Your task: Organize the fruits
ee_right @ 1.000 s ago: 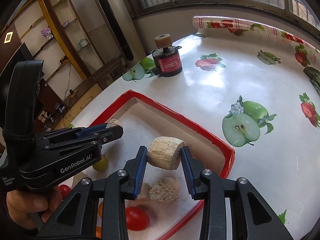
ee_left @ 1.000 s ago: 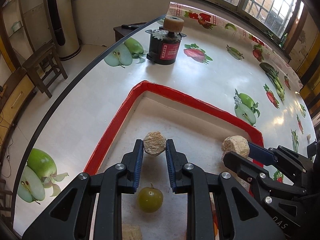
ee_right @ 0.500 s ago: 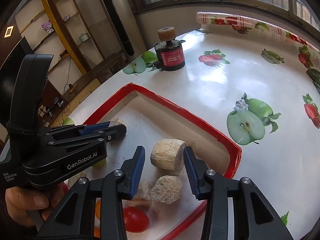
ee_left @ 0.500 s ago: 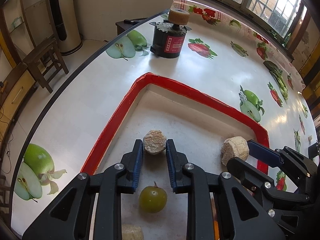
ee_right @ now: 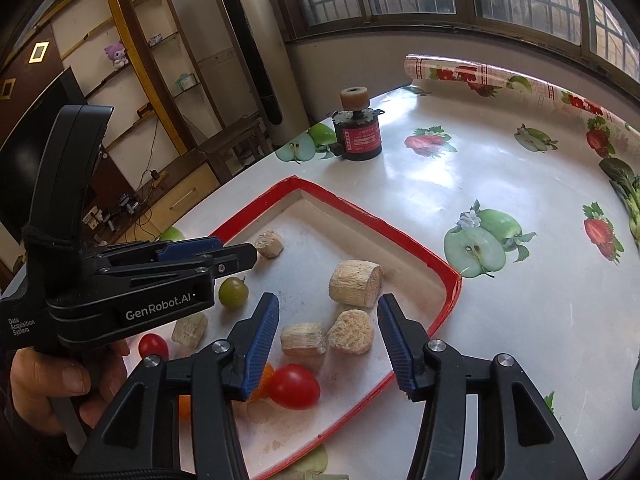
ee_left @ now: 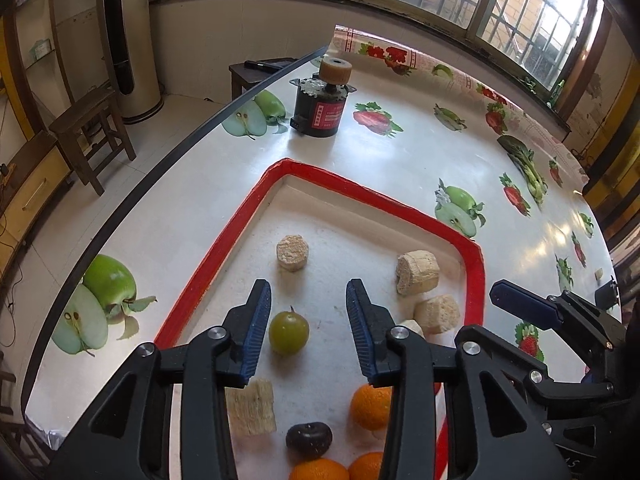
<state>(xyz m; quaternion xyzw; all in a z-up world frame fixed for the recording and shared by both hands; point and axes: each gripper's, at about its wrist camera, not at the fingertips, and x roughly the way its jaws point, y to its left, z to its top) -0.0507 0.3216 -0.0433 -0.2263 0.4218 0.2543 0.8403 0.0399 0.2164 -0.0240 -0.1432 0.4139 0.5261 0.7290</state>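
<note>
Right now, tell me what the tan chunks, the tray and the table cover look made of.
Tan chunks: probably cork or pressed fibre; matte, grainy and crumbly, with dust shed around them. Tray: unclear, perhaps painted foam or plaster; thick uneven red rim, dull white floor. Table cover: likely glossy vinyl; it mirrors the windows and carries printed fruit.

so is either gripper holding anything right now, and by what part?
Nothing held. Left gripper and right gripper are both opening and empty; the beige chunks lie free in the red tray.
</note>
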